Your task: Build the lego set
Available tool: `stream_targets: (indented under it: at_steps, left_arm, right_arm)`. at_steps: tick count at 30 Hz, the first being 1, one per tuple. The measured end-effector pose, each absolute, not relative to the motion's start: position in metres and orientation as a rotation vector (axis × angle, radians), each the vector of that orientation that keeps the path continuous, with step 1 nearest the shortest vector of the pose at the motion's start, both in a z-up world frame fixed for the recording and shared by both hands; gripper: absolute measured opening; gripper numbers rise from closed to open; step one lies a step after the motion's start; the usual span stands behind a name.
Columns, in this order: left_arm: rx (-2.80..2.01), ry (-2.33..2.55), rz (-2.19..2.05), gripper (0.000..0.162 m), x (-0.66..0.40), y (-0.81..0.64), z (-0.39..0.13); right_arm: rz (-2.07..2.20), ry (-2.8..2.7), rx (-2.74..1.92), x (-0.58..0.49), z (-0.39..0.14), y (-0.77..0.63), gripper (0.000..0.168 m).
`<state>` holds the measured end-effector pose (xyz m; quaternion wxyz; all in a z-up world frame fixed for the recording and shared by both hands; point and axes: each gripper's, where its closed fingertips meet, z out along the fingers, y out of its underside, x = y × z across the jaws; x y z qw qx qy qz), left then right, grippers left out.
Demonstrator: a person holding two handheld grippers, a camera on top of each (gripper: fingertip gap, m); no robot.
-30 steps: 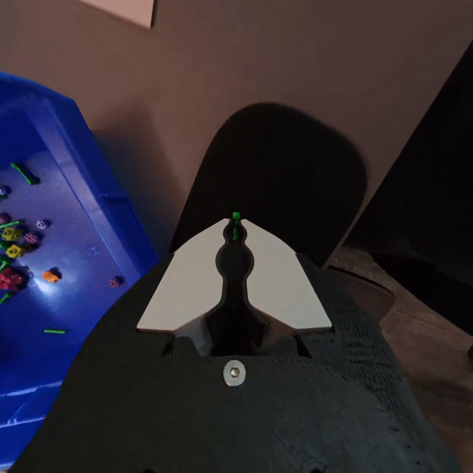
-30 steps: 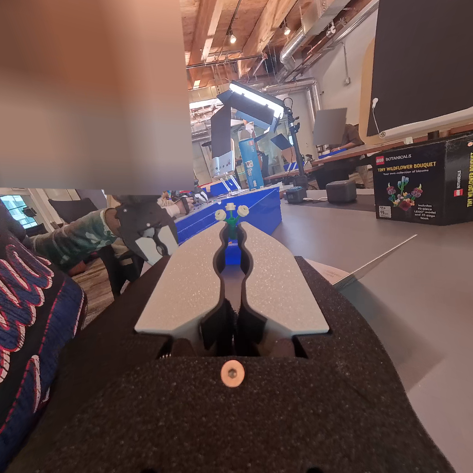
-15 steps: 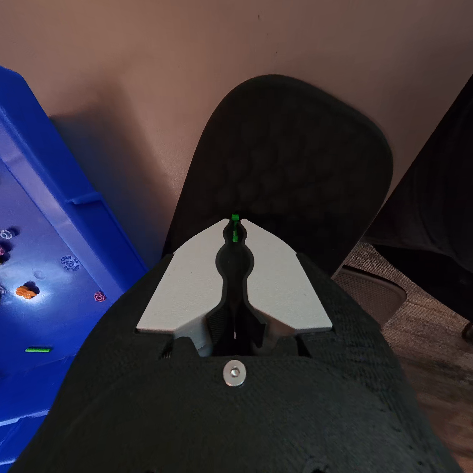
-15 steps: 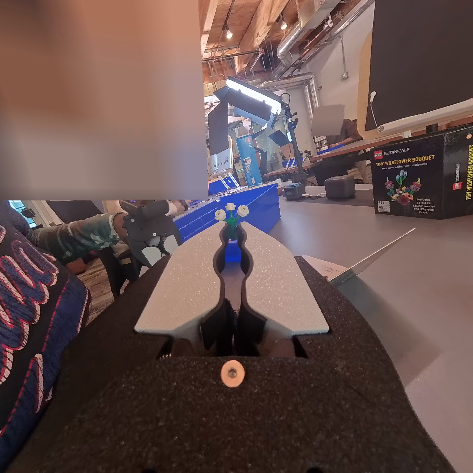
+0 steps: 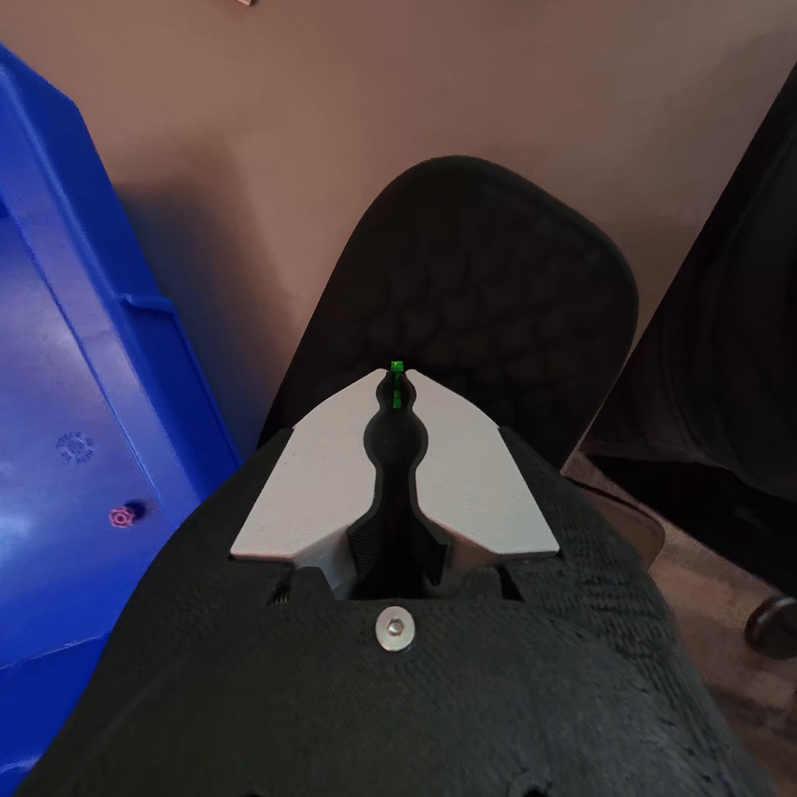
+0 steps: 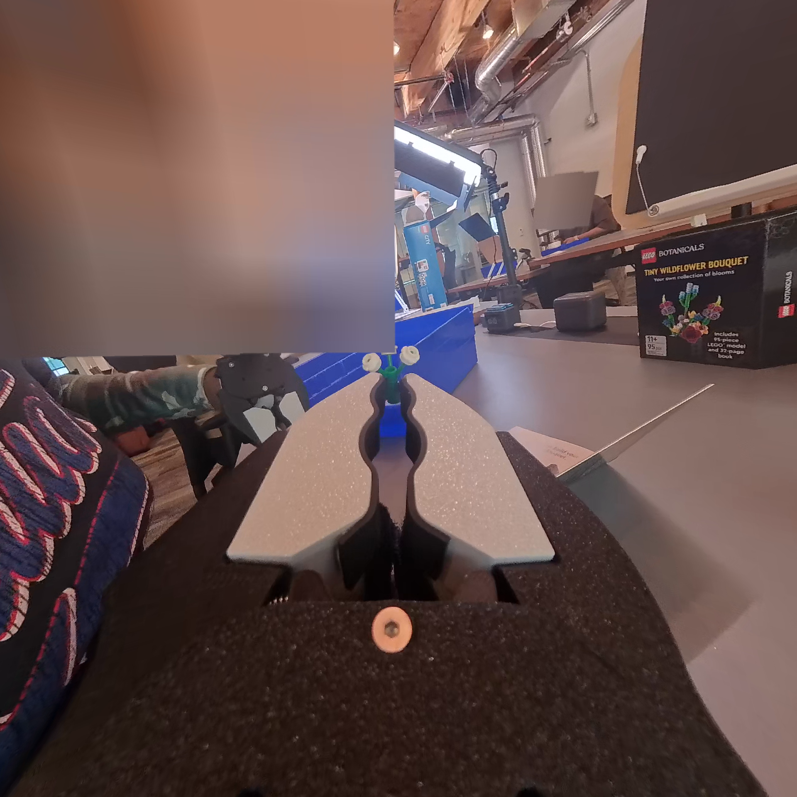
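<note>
Beyond the grey table [image 6: 647,539], a flower stem [image 6: 391,378] is pinched upright by the right gripper [image 6: 391,388], while a green rod [image 5: 396,384], lengthwise, is clamped by the left gripper [image 5: 396,379], held apart to the left.

Exposed wood ceiling [image 6: 435,39] with silver ducts [image 6: 504,64]; a bright light panel [image 6: 431,151] far off; black chair [image 5: 496,302] near a brown floor [image 5: 711,604].

Left gripper [image 5: 396,374]: jaws closed down to a thin gap at the tips, pinching a small green stem piece [image 5: 396,386]. Right gripper [image 6: 391,379]: jaws nearly together, clamped on a green flower stem [image 6: 391,381], held about level. Left gripper sits off to the right gripper's left, on a patterned sleeve [image 6: 133,394].
</note>
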<state>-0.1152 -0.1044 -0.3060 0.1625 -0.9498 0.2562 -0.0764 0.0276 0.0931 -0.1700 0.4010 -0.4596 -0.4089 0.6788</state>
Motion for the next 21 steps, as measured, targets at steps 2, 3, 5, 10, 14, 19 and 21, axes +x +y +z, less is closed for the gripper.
stream_targets:
  at_steps: [2,3,5,10,14,19,21]
  left_arm:
    - [-2.654,0.668,-0.241,0.003,-0.113,-0.102,-0.302]
    - [-2.588,0.646,-0.241,0.003,-0.109,-0.095,-0.295]
    - [-2.367,0.558,-0.300,0.003,-0.090,-0.069,-0.265]
    - [-1.846,0.368,-0.487,0.003,-0.046,0.001,-0.202]
    - [-1.700,0.387,-0.631,0.003,-0.012,0.048,-0.202]
    - [-1.668,0.469,-0.610,0.003,0.012,0.089,-0.194]
    - [-1.684,0.509,-0.540,0.003,0.015,0.093,-0.197]
  right_arm:
    - [1.725,-1.029,-1.157,0.028,-0.169,0.093,0.006]
    - [1.731,-1.028,-1.157,0.028,-0.169,0.093,0.006]
    - [1.743,-1.029,-1.153,0.028,-0.169,0.093,0.006]
    - [1.843,-1.024,-1.122,0.026,-0.161,0.083,0.006]
    - [1.952,-0.950,-1.186,0.021,-0.158,0.080,0.006]
    - [1.975,-0.771,-1.284,0.018,-0.164,0.098,0.006]
    - [1.953,-0.754,-1.298,0.017,-0.165,0.101,0.006]
